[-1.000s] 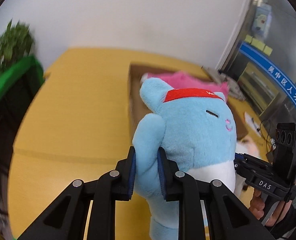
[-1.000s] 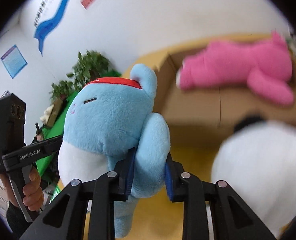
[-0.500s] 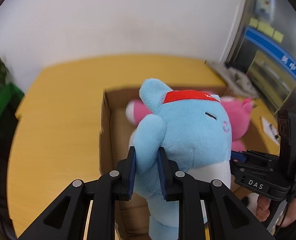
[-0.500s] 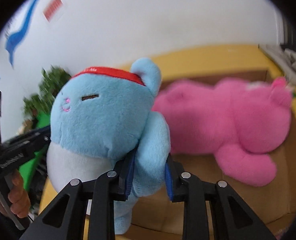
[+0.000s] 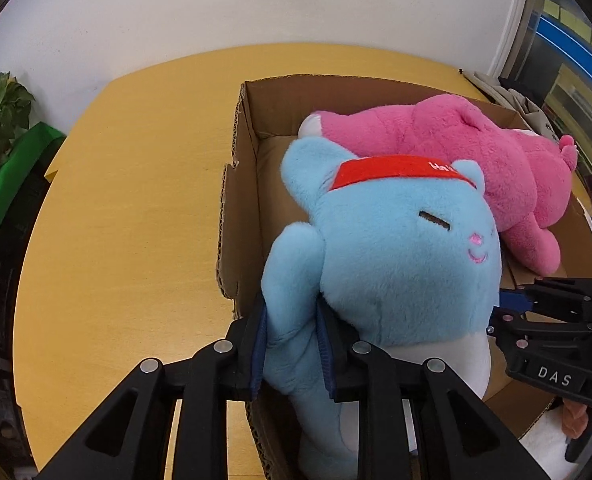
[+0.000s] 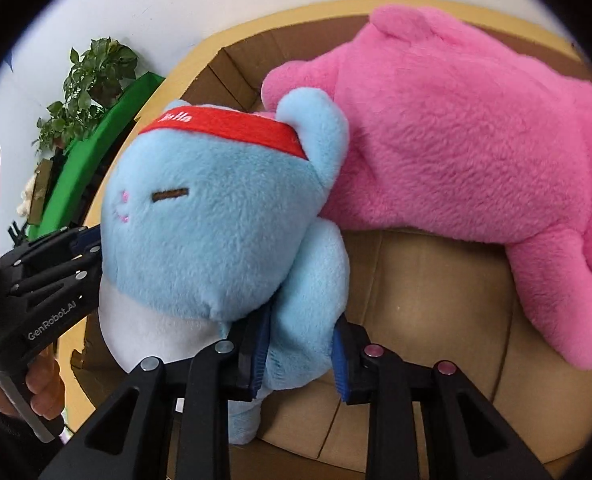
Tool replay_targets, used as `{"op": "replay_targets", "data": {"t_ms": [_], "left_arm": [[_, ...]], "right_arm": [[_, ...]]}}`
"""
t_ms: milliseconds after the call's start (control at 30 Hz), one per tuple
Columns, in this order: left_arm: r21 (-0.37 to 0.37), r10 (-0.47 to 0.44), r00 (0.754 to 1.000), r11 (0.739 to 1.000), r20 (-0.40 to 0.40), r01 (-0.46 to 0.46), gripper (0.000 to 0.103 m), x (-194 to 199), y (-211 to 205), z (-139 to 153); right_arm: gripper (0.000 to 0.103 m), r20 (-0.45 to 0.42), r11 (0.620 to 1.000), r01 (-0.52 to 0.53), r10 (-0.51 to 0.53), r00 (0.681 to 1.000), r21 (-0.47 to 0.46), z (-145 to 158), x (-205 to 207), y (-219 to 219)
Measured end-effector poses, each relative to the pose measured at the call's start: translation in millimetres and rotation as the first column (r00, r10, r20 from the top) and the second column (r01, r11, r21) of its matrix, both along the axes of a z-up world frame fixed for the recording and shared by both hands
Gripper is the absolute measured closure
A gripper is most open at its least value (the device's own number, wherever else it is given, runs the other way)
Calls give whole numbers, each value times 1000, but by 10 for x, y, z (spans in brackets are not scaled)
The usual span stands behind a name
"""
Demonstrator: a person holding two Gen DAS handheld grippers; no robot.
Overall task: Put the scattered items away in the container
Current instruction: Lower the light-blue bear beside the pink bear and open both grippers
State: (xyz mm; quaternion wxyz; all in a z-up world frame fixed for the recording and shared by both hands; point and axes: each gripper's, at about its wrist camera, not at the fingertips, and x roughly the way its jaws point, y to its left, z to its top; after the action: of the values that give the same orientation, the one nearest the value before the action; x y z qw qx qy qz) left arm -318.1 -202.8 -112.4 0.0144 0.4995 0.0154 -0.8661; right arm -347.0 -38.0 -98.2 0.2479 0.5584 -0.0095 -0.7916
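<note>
Blue plush (image 5: 391, 264): held over the cardboard box (image 5: 248, 152), one arm in each gripper, head tipped against the pink plush (image 5: 467, 160).
Left gripper (image 5: 292, 344): angled steeply down; jaws easing apart, blue pads (image 5: 258, 350) still touching the toy's arm between them.
Right gripper (image 6: 299, 356): same steep downward pitch; jaws opening, the toy's other arm between the pads, far pad (image 6: 340, 364) barely touching the fur.
Red headband (image 6: 232, 128): across the toy's forehead, white lettering partly legible.
Pink plush, position: lying inside the box along its far side.
Left view only: box's torn corrugated rim, yellow table (image 5: 128, 208), right gripper body marked "DAS".
Right view only: person's hand (image 6: 42, 380) gripping the left gripper's handle; box floor beneath the toy.
Background: potted plant (image 6: 88, 80) by the white wall.
</note>
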Motion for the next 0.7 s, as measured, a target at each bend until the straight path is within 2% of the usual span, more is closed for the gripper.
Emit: {"op": "replay_targets", "data": {"t_ms": [67, 100, 133, 167, 200, 267, 300, 333, 400, 467, 567, 700], "left_arm": [[6, 13, 1000, 1000, -7, -13, 75, 29, -30, 34], [31, 27, 1000, 999, -12, -26, 74, 66, -53, 73], [52, 40, 999, 998, -23, -39, 74, 122, -70, 129], [54, 54, 997, 997, -48, -52, 68, 208, -73, 218], [30, 69, 993, 997, -92, -67, 61, 329, -50, 346], [-5, 88, 977, 996, -193, -91, 18, 595, 21, 622], [6, 108, 963, 994, -247, -110, 9, 768, 39, 770], [34, 130, 946, 992, -298, -125, 1, 945, 64, 903], [115, 141, 912, 988, -385, -105, 0, 1307, 195, 1122], [137, 120, 901, 988, -416, -69, 0, 1467, 334, 1219], [112, 64, 905, 994, -421, -18, 0, 1623, 641, 1262], [163, 38, 913, 986, -406, 31, 0, 1696, 843, 1262]], "right_arm": [[63, -32, 999, 21, -20, 999, 31, 61, 67, 29], [53, -44, 998, 36, -34, 998, 42, 101, 105, 67], [47, -54, 998, 50, -47, 997, 41, 151, 140, 114], [41, -68, 998, 59, -57, 996, 26, 217, 166, 182], [39, -95, 998, 63, -63, 993, 0, 324, 225, 272], [35, -173, 998, 56, -59, 983, -23, 587, 400, 410], [26, -236, 998, 65, -65, 970, -6, 762, 535, 506], [21, -302, 996, 90, -81, 950, 15, 922, 679, 605], [20, -422, 989, 145, -115, 899, 39, 1170, 968, 781], [20, -487, 982, 181, -133, 863, 54, 1310, 1145, 909], [20, -503, 979, 196, -143, 853, 54, 1387, 1293, 1118], [20, -484, 981, 188, -148, 863, 35, 1387, 1395, 1214]]}}
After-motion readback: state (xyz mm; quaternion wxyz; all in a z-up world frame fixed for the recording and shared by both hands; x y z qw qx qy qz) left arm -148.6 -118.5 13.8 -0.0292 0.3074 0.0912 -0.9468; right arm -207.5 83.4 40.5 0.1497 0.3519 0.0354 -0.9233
